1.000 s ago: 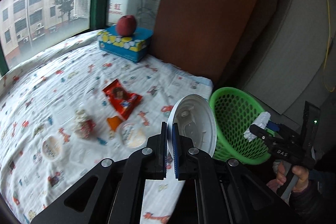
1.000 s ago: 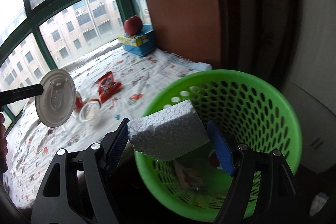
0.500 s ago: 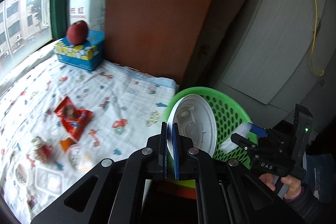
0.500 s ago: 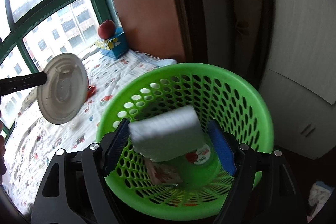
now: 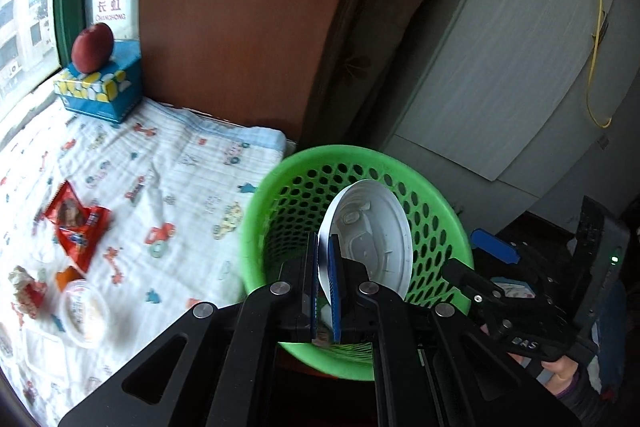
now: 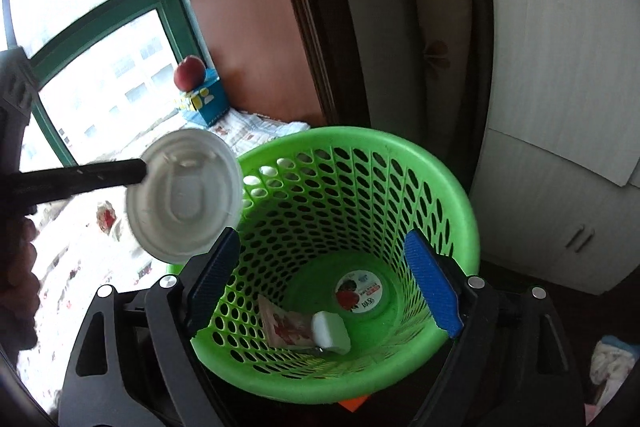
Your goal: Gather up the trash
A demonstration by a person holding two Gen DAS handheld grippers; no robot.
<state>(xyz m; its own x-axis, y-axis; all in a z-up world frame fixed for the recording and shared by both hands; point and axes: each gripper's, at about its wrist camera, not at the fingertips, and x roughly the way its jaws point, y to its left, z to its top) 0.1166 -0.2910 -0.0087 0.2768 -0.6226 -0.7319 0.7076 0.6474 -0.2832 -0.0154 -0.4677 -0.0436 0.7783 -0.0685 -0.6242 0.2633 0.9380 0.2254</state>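
two tongs at the green basket (image 6: 460, 211): left tongs (image 5: 325, 281) clamped on the white lid (image 5: 370, 239) over its rim, right tongs (image 6: 324, 283) wide, just been opening, nothing between them, foam block (image 6: 331, 331) lying on the basket floor.

Home bedroom: patterned bedsheet (image 5: 192, 163), tissue box (image 5: 100, 87), white wardrobe (image 5: 500, 67), window (image 6: 80, 7).

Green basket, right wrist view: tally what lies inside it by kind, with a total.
Inside the green basket:
White foam block: 1
Printed snack wrapper: 1
Round printed label on the floor, possibly the basket's own sticker: 1
Total: 3
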